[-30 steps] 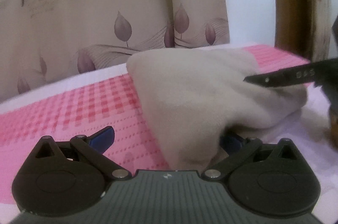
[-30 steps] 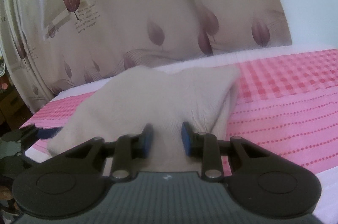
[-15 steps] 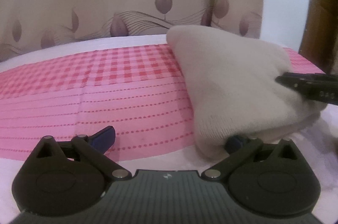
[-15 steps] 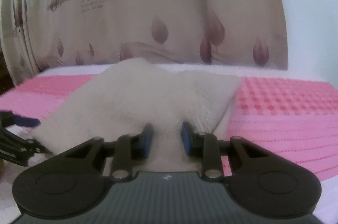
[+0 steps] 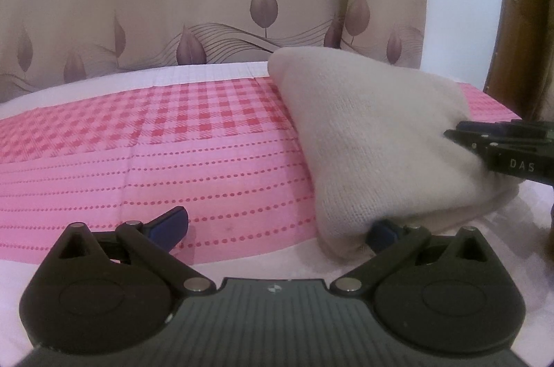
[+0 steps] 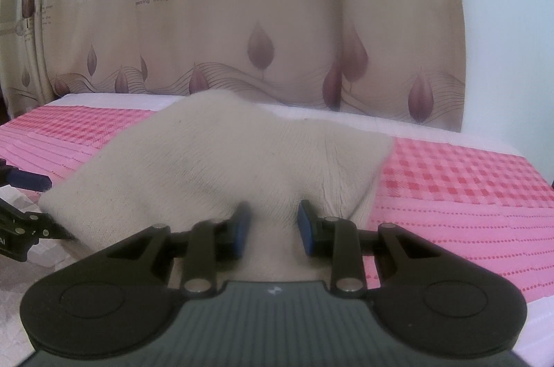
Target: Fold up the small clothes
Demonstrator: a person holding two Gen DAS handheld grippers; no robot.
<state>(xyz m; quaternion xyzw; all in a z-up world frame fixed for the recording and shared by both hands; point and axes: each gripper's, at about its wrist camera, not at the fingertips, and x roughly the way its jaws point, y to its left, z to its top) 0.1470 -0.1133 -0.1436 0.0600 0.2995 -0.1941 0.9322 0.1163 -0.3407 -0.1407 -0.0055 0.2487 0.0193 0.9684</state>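
A folded beige knit garment (image 5: pixel 377 138) lies on the pink checked bedcover (image 5: pixel 155 152). My left gripper (image 5: pixel 277 225) is open wide. Its right finger (image 5: pixel 381 233) is tucked under the garment's near left corner and its left finger (image 5: pixel 169 223) rests on the bedcover. In the right wrist view the garment (image 6: pixel 214 166) fills the middle. My right gripper (image 6: pixel 271 225) stands with its jaws part-closed around a bunched fold of the garment's near edge. The right gripper also shows at the right edge of the left wrist view (image 5: pixel 505 149), against the garment.
A beige curtain (image 6: pixel 259 20) with leaf print hangs behind the bed. A white wall (image 6: pixel 509 38) is at the right. A wooden frame (image 5: pixel 523 20) stands at the far right of the left wrist view. The left gripper shows at the left edge (image 6: pixel 20 221).
The left wrist view has levelled and swung so the garment sits further right. The right gripper's jaws have opened a little around the fold. The garment has settled flatter on the bed.
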